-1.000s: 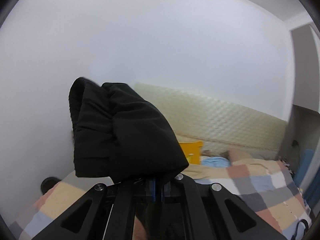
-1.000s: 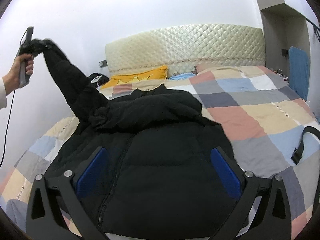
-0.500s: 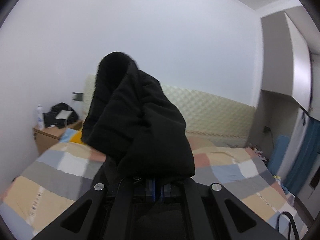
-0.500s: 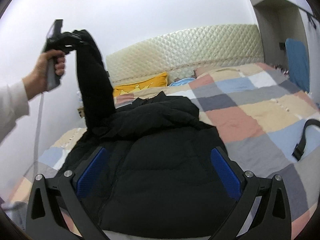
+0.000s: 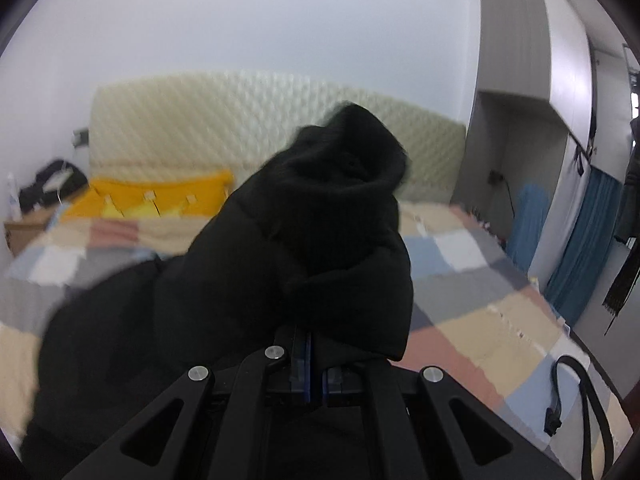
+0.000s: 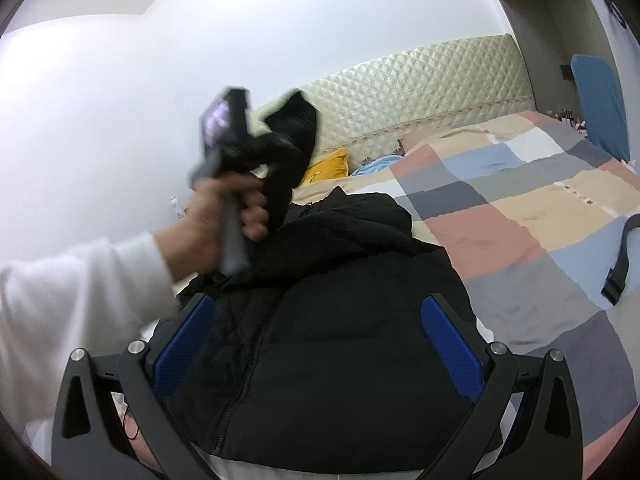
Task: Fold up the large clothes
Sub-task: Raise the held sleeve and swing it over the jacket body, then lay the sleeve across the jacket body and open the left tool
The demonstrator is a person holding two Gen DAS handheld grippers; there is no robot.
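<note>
A black puffer jacket (image 6: 332,320) lies zip-up on the checked bedspread (image 6: 520,208). My left gripper (image 5: 310,364) is shut on the jacket's sleeve (image 5: 320,232), whose cuff flops over the fingers. The right wrist view shows that gripper (image 6: 276,148) held up in a hand over the jacket's upper left, the sleeve (image 6: 292,148) hanging from it. My right gripper (image 6: 316,344) is open and empty, hovering just above the jacket's lower body, its blue pads (image 6: 448,344) wide apart.
A quilted cream headboard (image 6: 420,88) and a yellow pillow (image 5: 160,196) are at the bed's far end. A black strap (image 6: 620,256) lies on the bedspread at right. A bedside table (image 5: 24,228) stands left, a wardrobe (image 5: 520,120) and blue curtain (image 5: 580,248) right.
My left gripper has swung the sleeve from far out at the left in over the jacket, toward the bed's middle. The right gripper has stayed open, tilting slightly.
</note>
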